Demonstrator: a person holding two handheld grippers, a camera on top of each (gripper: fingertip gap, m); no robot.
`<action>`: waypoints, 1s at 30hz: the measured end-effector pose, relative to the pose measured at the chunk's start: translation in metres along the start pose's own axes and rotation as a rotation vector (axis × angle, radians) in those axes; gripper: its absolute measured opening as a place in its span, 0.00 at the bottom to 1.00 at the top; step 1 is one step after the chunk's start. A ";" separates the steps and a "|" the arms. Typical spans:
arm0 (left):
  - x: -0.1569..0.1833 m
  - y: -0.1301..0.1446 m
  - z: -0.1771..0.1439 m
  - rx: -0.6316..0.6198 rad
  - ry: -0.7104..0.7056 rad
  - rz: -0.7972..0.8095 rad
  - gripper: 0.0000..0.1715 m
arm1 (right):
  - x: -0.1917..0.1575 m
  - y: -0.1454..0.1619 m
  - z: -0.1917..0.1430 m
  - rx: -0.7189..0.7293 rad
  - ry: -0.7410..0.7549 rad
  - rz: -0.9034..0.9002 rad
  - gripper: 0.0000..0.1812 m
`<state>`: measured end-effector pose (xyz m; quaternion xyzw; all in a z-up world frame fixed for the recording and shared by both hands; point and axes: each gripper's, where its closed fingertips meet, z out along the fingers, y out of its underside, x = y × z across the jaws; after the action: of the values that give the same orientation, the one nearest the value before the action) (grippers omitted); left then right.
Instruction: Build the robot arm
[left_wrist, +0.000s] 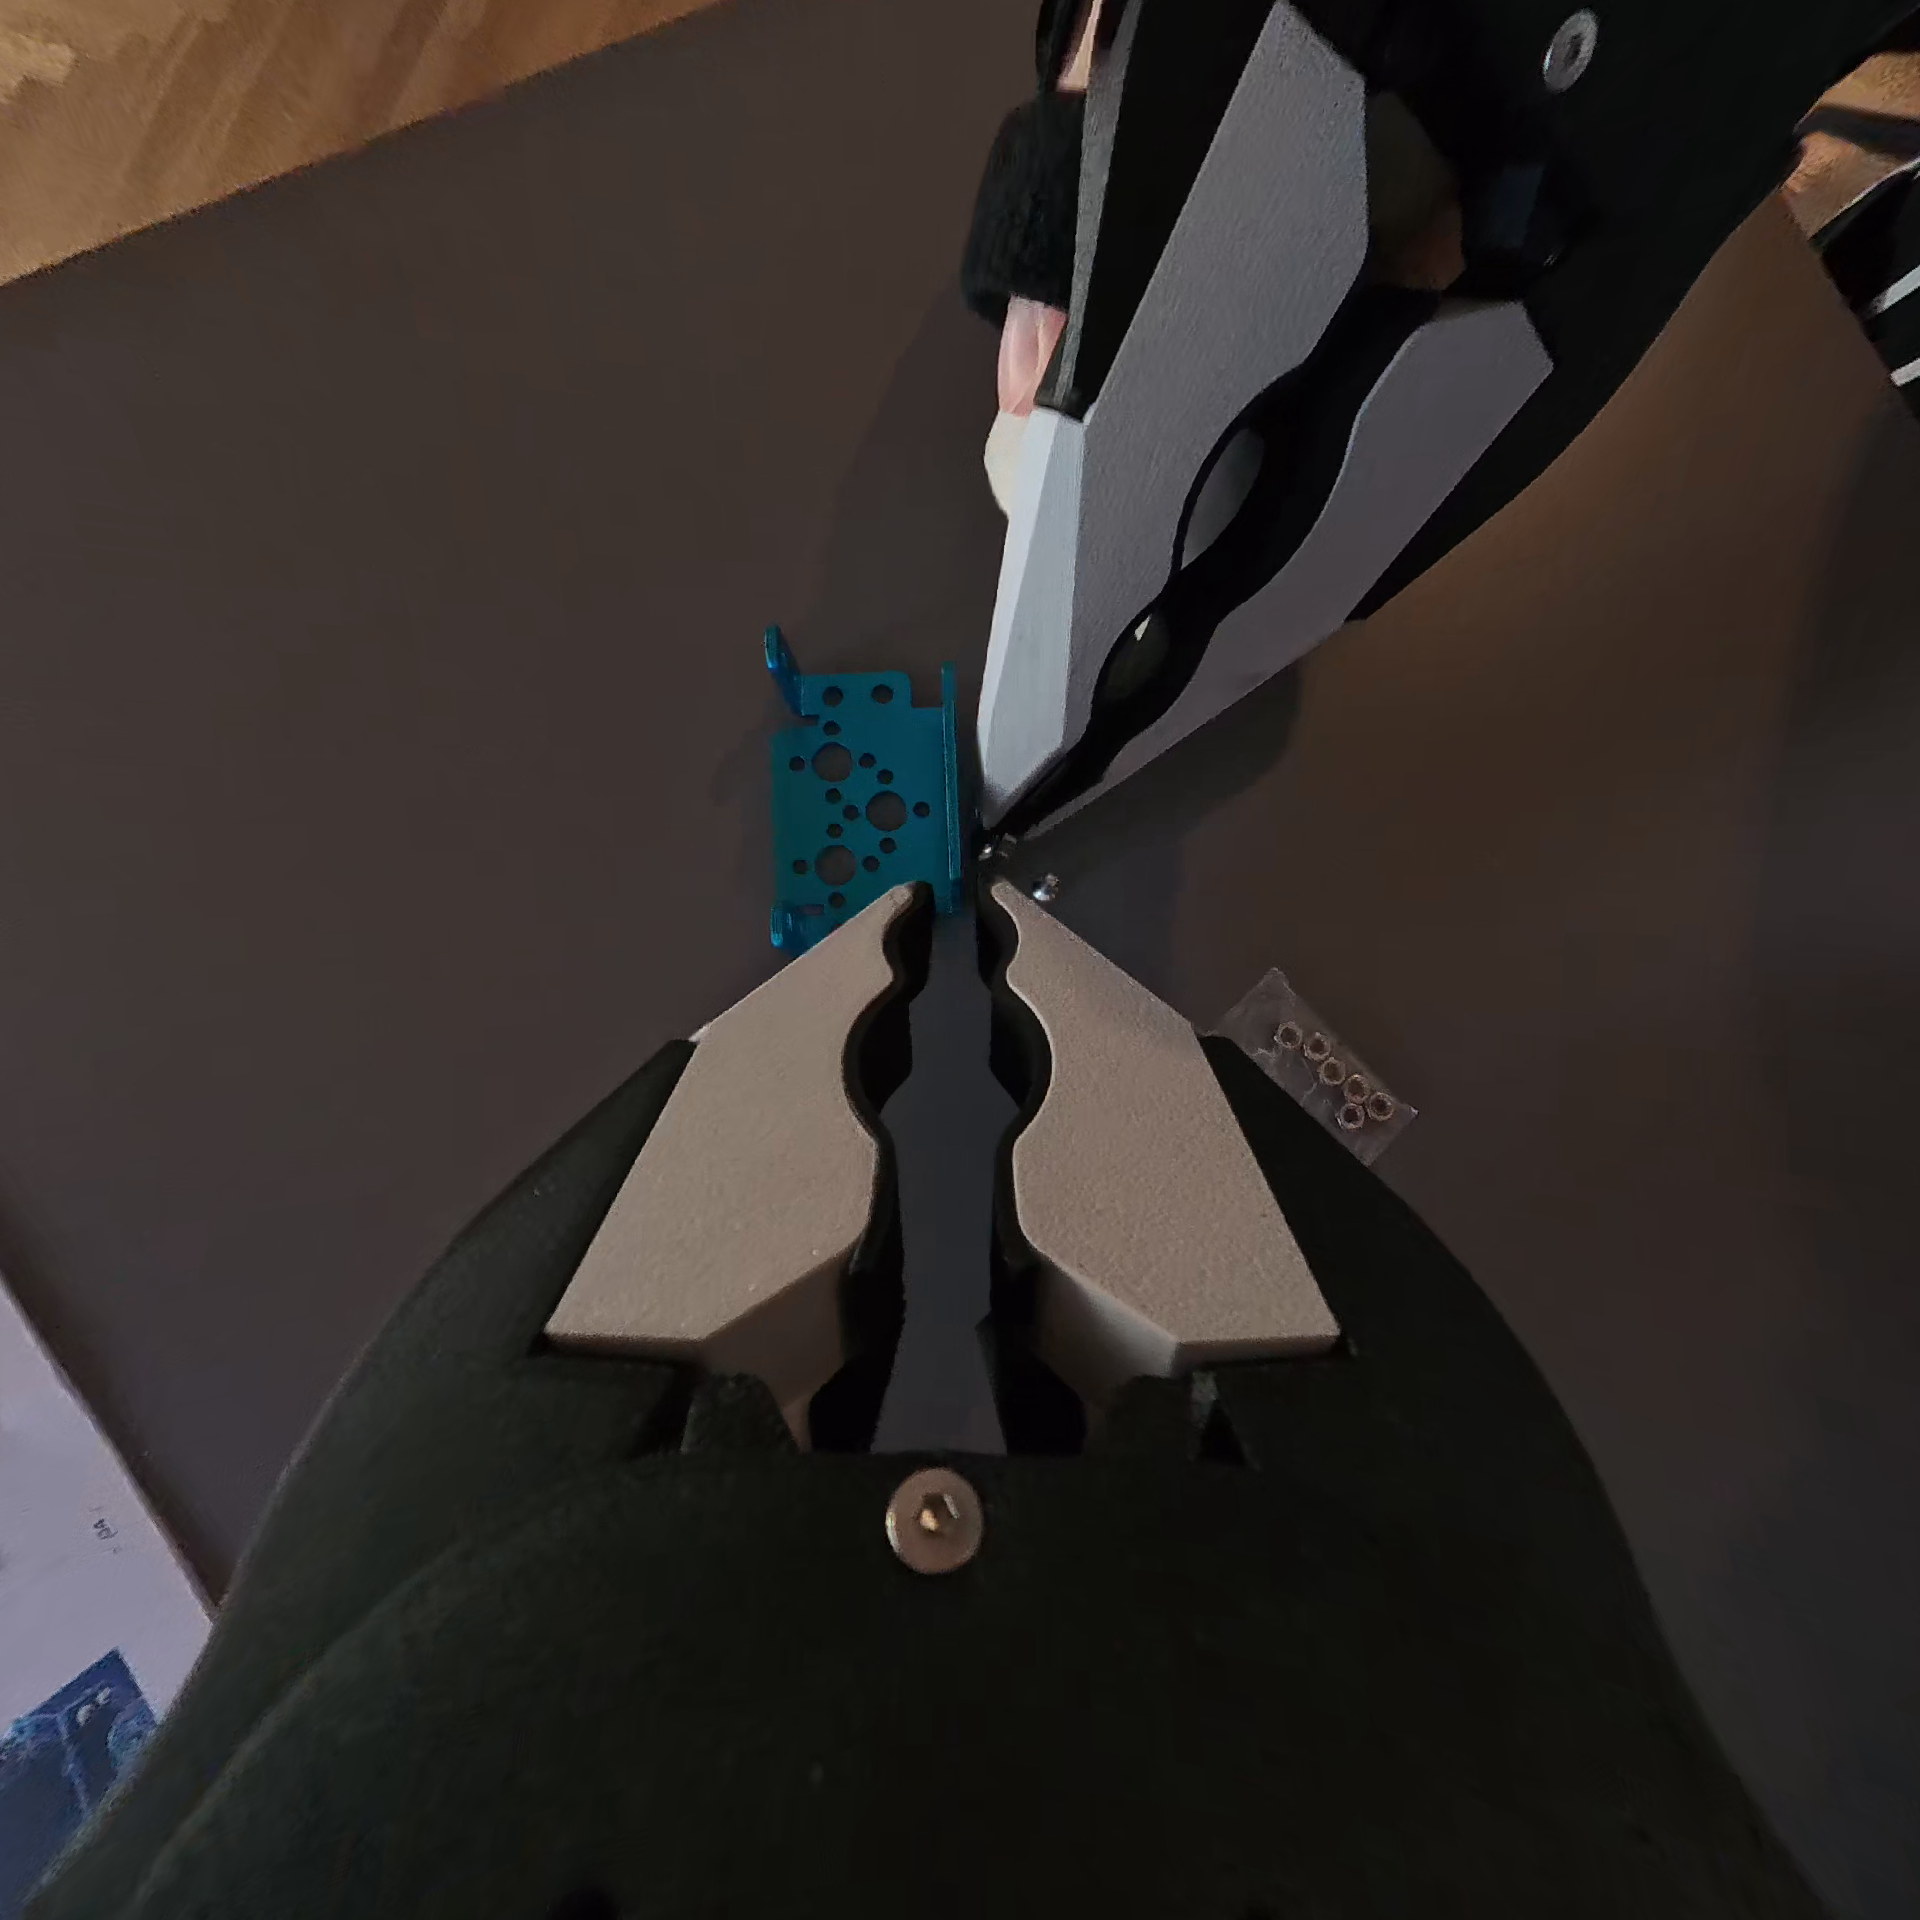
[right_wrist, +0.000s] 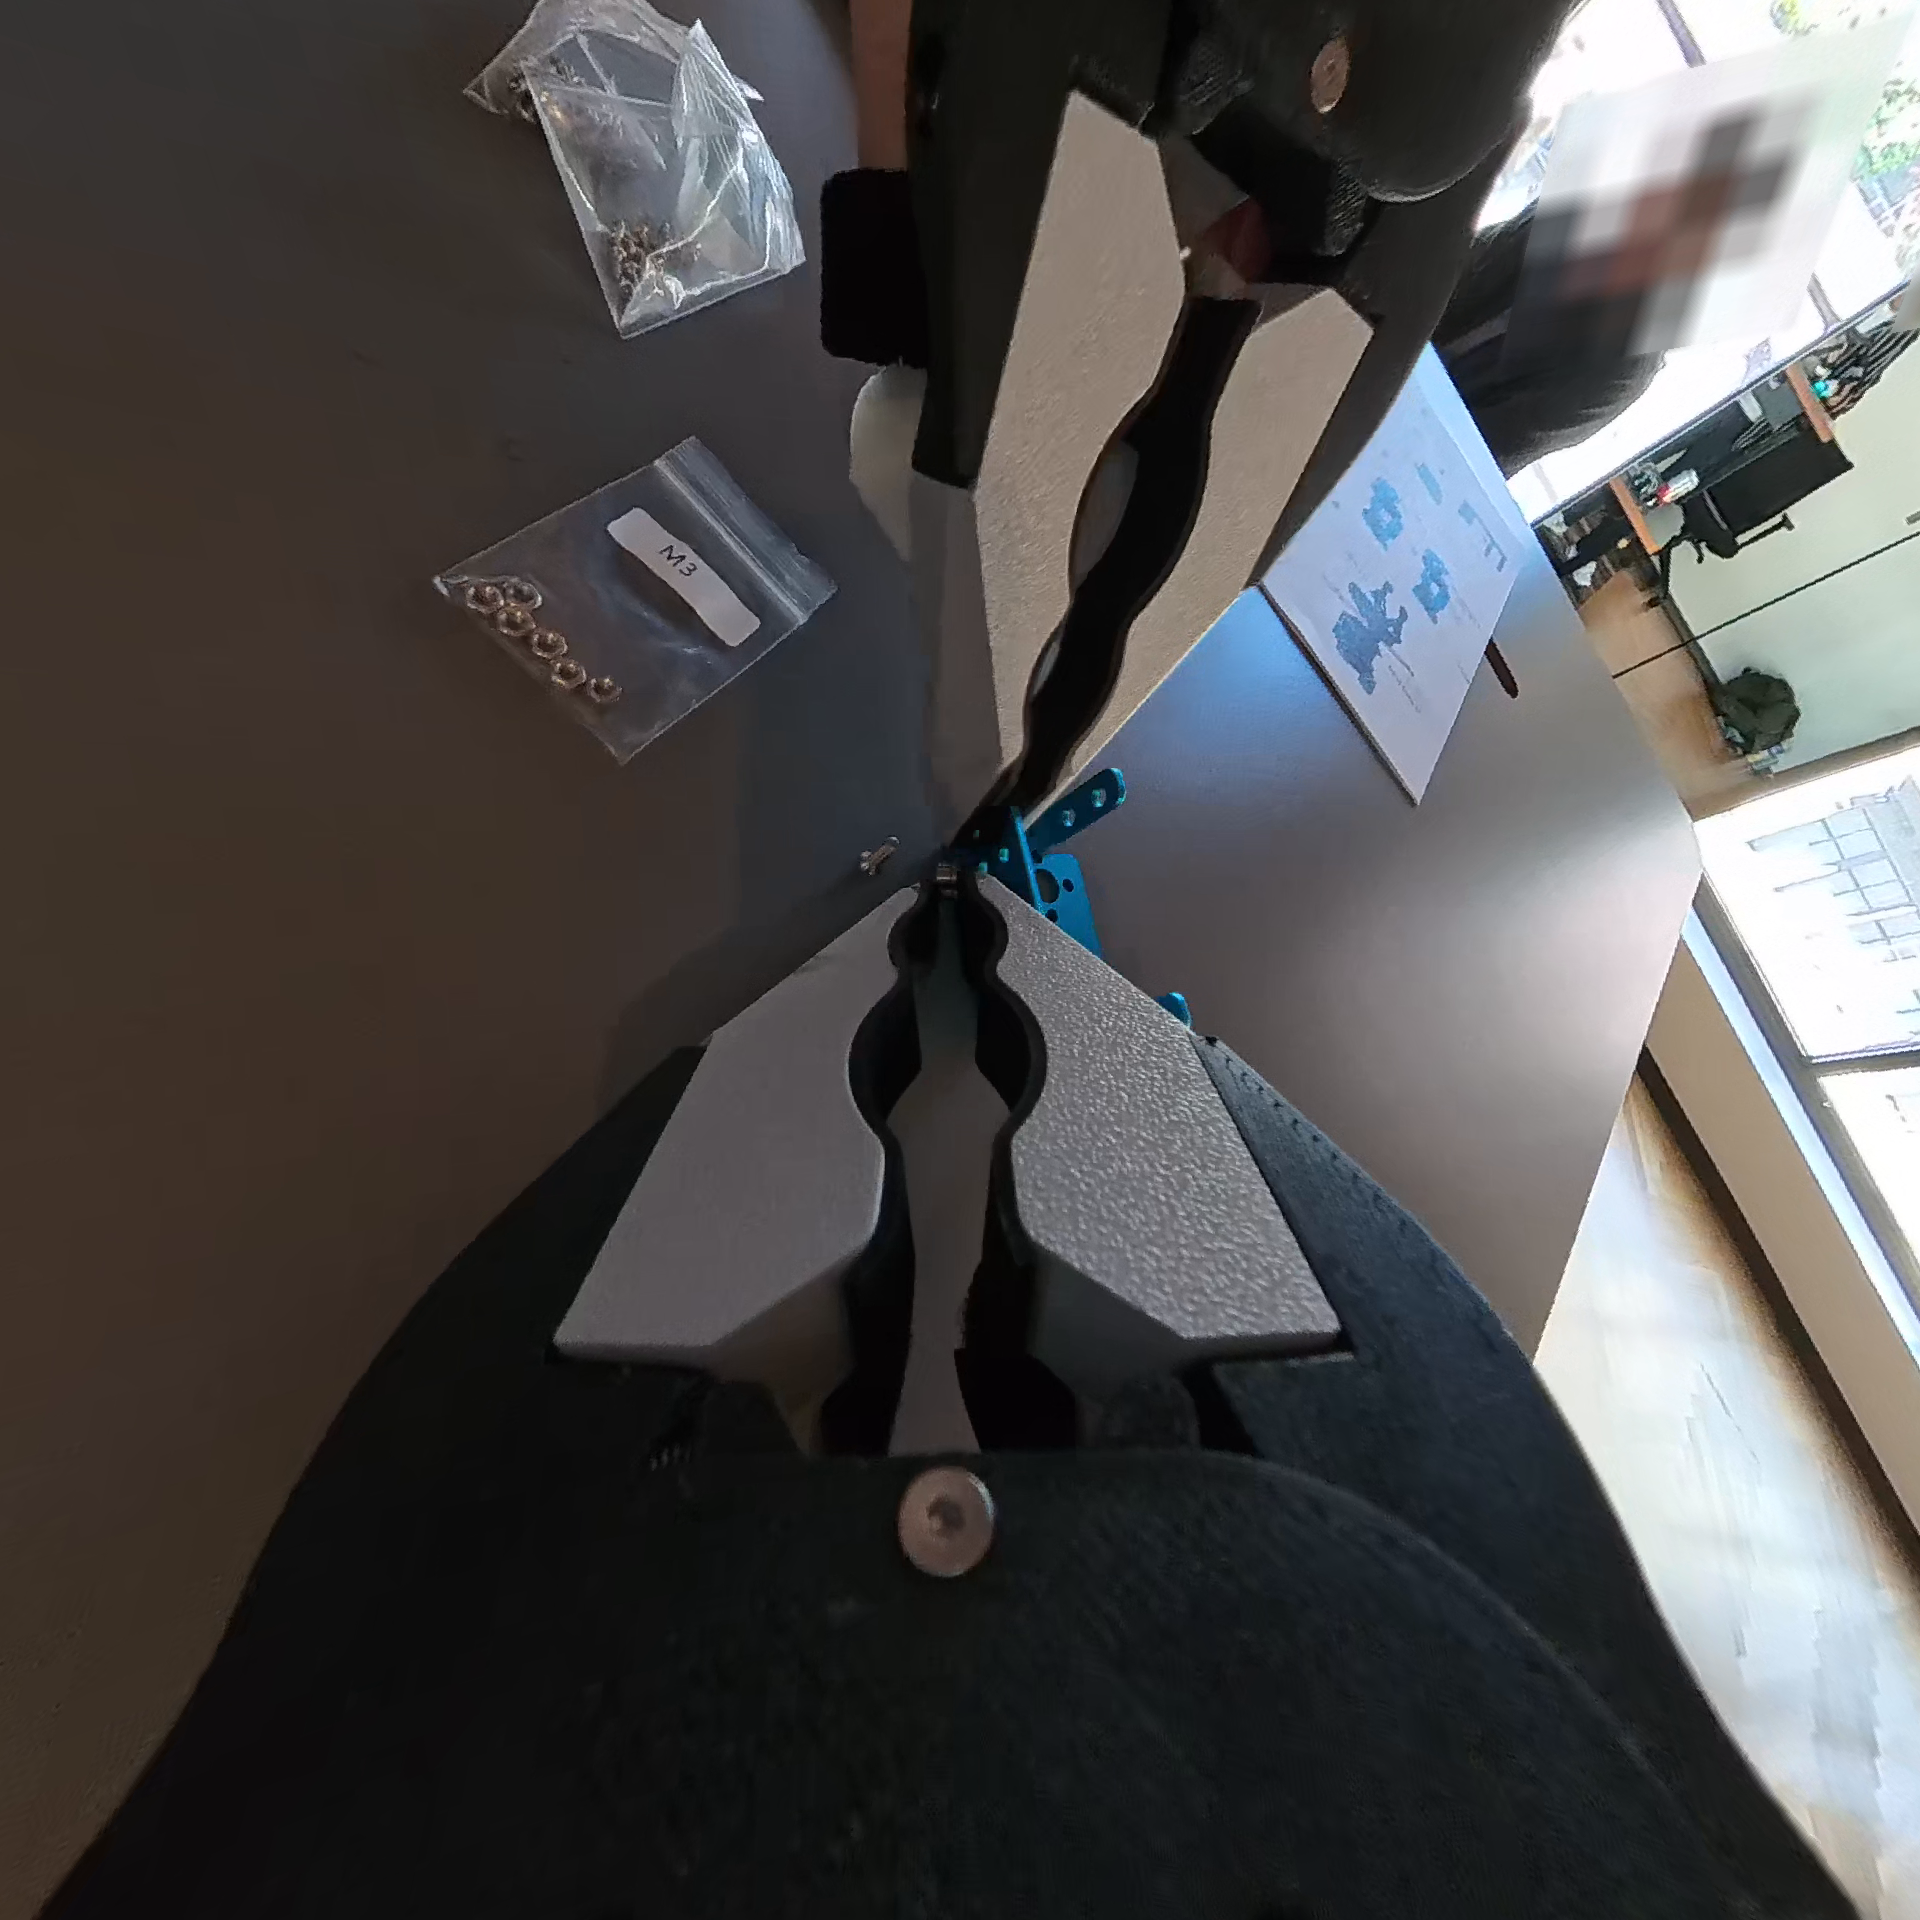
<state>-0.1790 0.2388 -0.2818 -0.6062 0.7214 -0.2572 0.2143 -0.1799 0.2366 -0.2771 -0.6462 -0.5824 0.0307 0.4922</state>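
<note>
A blue perforated metal bracket lies on the dark table. My left gripper is shut on the bracket's raised right flange. My right gripper reaches in from the upper right, shut on a small silver nut held right against that flange. In the right wrist view my right gripper pinches the nut at its tips, next to the bracket. The left gripper comes down from above onto the bracket. A loose small screw lies on the table just left of the tips and also shows in the left wrist view.
A clear bag of nuts with a white label lies to the left, also seen in the left wrist view. More clear bags of hardware lie farther off. A printed sheet lies near the table edge, with wooden floor beyond. The tips of both grippers are at nearly the same place.
</note>
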 end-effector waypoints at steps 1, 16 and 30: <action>0.001 0.001 0.001 -0.001 0.003 -0.004 0.04 | -0.001 0.000 -0.001 -0.001 0.000 -0.003 0.02; 0.001 -0.002 0.004 0.084 0.046 -0.094 0.01 | 0.007 -0.001 -0.004 0.036 -0.052 0.119 0.02; -0.002 -0.039 -0.036 0.375 0.537 -0.805 0.00 | 0.042 -0.034 -0.034 0.070 -0.559 0.776 0.02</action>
<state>-0.1716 0.2399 -0.2292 -0.6997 0.4021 -0.5905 0.0106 -0.1709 0.2435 -0.2145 -0.7661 -0.4067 0.4042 0.2903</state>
